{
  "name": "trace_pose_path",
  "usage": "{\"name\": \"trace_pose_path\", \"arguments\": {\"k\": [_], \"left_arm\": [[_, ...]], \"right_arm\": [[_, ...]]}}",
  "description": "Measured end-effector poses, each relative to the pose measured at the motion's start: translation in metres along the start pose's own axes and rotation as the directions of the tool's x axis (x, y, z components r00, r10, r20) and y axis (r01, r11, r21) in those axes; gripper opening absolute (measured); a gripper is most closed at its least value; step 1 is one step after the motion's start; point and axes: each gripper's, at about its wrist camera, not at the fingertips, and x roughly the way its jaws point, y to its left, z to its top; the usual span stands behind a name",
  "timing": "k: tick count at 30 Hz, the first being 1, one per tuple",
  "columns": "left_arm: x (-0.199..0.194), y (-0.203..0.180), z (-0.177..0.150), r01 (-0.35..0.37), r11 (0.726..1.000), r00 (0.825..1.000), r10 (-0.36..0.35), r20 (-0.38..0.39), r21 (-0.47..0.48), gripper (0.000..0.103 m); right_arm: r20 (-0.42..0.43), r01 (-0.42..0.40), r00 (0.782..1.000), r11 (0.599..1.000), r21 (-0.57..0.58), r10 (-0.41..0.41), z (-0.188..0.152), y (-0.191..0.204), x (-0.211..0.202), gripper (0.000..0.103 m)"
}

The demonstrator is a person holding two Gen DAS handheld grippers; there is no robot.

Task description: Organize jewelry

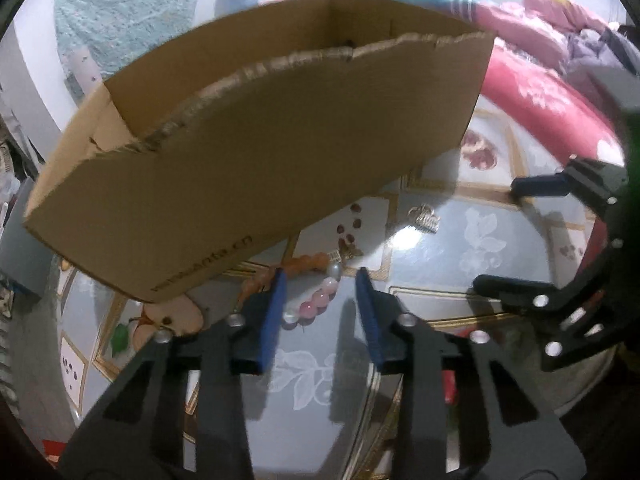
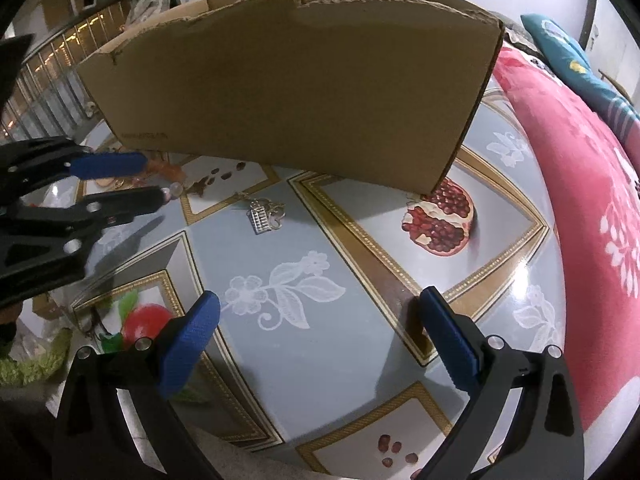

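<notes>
Left claw [image 1: 320, 276] over pink bead bracelet [image 1: 316, 303], beside cardboard box [image 1: 280, 132]

The cardboard box [image 2: 288, 80] walls off the upper half of the right wrist view. Below it, the surface [image 2: 320, 360] lies bare across centre and bottom. A red quilt [image 2: 580, 200] blocks the right edge; a silver charm [image 2: 260, 216] sits centre-left.

I count one cardboard box [image 2: 288, 92] on the table [image 2: 312, 352], one bead bracelet [image 1: 316, 300] of pink, white and orange beads, one small silver charm [image 2: 260, 216], and two hand-held grippers: my left hand-held gripper [image 1: 320, 280] and right hand-held gripper [image 2: 320, 304].
</notes>
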Motion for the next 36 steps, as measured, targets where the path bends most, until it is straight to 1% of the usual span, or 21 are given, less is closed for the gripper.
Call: {"name": "trace_pose_path", "arguments": {"k": [1,2,5,7,8,10,13,15,18,21,22,24,25,27,28,29,30,31,32,34,36], "left_arm": [[0.004,0.001,0.001,0.003,1.000,1.000,-0.003,-0.016,0.000,0.025],[0.009,0.003,0.002,0.005,1.000,0.999,-0.005,-0.033,-0.001,0.019],[0.009,0.008,0.003,0.020,1.000,0.999,-0.020,-0.034,-0.008,0.009],[0.005,0.013,0.005,0.035,0.999,0.999,-0.036,-0.020,-0.020,0.009],[0.000,0.019,0.007,0.063,0.997,0.998,-0.064,-0.001,-0.048,0.009],[-0.009,0.024,0.011,0.093,0.992,0.996,-0.090,0.029,-0.089,0.008],[-0.029,0.046,0.013,0.129,0.977,0.989,-0.115,0.091,-0.171,0.008],[-0.043,0.065,0.011,0.160,0.956,0.983,-0.131,0.127,-0.246,0.008],[-0.058,0.095,0.002,0.217,0.907,0.971,-0.162,0.175,-0.362,0.008],[-0.067,0.116,-0.010,0.233,0.864,0.966,-0.155,0.205,-0.447,0.008],[-0.067,0.121,-0.014,0.245,0.845,0.964,-0.160,0.213,-0.476,0.008],[-0.062,0.131,-0.024,0.288,0.793,0.954,-0.188,0.234,-0.537,0.008],[-0.061,0.136,-0.030,0.315,0.766,0.946,-0.208,0.248,-0.560,0.008],[-0.055,0.144,-0.040,0.394,0.710,0.917,-0.258,0.305,-0.583,0.008],[-0.053,0.147,-0.043,0.415,0.694,0.908,-0.271,0.319,-0.589,0.008],[-0.047,0.152,-0.049,0.446,0.657,0.894,-0.294,0.338,-0.608,0.008],[-0.043,0.156,-0.054,0.462,0.631,0.886,-0.307,0.347,-0.623,0.008],[-0.038,0.159,-0.058,0.467,0.611,0.884,-0.311,0.349,-0.640,0.008],[-0.031,0.162,-0.065,0.448,0.600,0.894,-0.299,0.334,-0.662,0.008],[-0.026,0.165,-0.074,0.426,0.590,0.905,-0.287,0.315,-0.686,0.008],[-0.023,0.169,-0.084,0.421,0.574,0.907,-0.283,0.312,-0.702,0.008]], "right_arm": [[0.001,-0.003,1.000,1.000,-0.001,0.003,0.000,0.000,0.000,0.097],[0.003,-0.006,1.000,1.000,-0.001,0.006,0.000,0.000,-0.001,0.097],[0.007,-0.016,1.000,1.000,0.005,0.016,0.000,-0.001,-0.002,0.097],[0.009,-0.022,1.000,1.000,0.010,0.022,-0.001,-0.002,-0.003,0.097],[0.009,-0.023,1.000,1.000,0.013,0.023,-0.002,-0.003,-0.003,0.097],[0.009,-0.026,1.000,1.000,0.016,0.026,-0.001,-0.007,-0.003,0.097],[0.007,-0.025,1.000,1.000,0.019,0.025,-0.001,-0.015,-0.002,0.097],[0.005,-0.020,1.000,1.000,0.018,0.020,0.000,-0.015,-0.002,0.097],[0.002,-0.010,1.000,1.000,0.012,0.010,0.002,-0.011,-0.002,0.097],[-0.001,0.004,1.000,1.000,0.003,-0.004,0.000,-0.005,0.003,0.097],[-0.002,0.009,1.000,1.000,0.000,-0.009,0.000,-0.004,0.004,0.097],[-0.003,0.010,1.000,1.000,0.001,-0.010,0.002,-0.001,0.004,0.097],[-0.006,0.011,1.000,1.000,0.003,-0.011,0.002,0.000,0.005,0.097],[-0.009,0.013,1.000,1.000,0.005,-0.013,0.004,0.001,0.006,0.097],[-0.010,0.013,1.000,1.000,0.006,-0.013,0.004,0.002,0.006,0.097],[-0.011,0.014,1.000,1.000,0.007,-0.014,0.005,0.003,0.006,0.097],[-0.012,0.015,1.000,1.000,0.009,-0.015,0.006,0.003,0.006,0.097],[-0.013,0.016,1.000,1.000,0.010,-0.016,0.006,0.003,0.007,0.097],[-0.014,0.016,1.000,1.000,0.010,-0.016,0.006,0.004,0.007,0.097],[-0.016,0.017,1.000,1.000,0.012,-0.016,0.008,0.004,0.008,0.097],[-0.018,0.017,1.000,1.000,0.013,-0.017,0.008,0.005,0.008,0.097]]}}
